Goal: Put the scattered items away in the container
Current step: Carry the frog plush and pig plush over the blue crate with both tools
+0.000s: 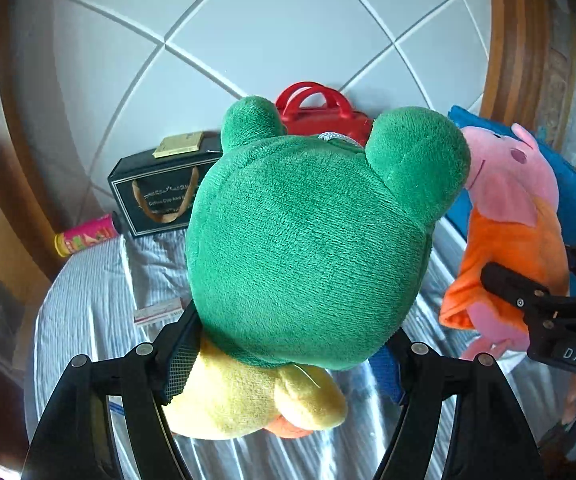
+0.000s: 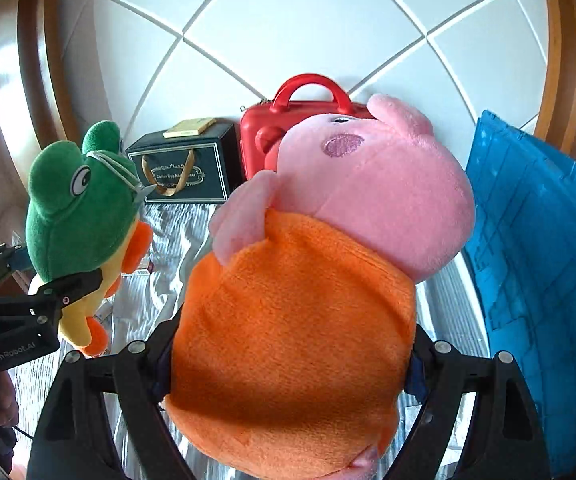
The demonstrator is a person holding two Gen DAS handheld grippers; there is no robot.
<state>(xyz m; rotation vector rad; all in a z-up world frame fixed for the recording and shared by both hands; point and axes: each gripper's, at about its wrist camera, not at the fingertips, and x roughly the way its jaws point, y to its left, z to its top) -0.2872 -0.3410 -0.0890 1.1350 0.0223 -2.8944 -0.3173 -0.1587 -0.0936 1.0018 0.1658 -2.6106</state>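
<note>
- Two plush toys are held aloft at once: the left gripper (image 1: 288,360) is clamped on the frog-hooded duck plush (image 1: 308,240), which fills the centre of the left wrist view, and the right gripper (image 2: 288,364) is clamped on the pink pig plush (image 2: 308,280), centre of the right wrist view.
- Both pairs of fingers press into soft pile at the body, so keeping the squeeze steady matters; plush gives and can slip.
- The blue container (image 2: 536,240) stands at the right edge of the right wrist view, just beside the pig; its opening is not visible, so I cannot tell its fill.
- If the toys are bound for it, the pig looks nearer; keeping the two grippers apart would avoid a tangle.
- A tube (image 1: 83,236), a dark gift box (image 1: 155,192) and a red case (image 2: 283,136) lie on the striped bedsheet (image 1: 87,300), upper part of the frames.
</note>
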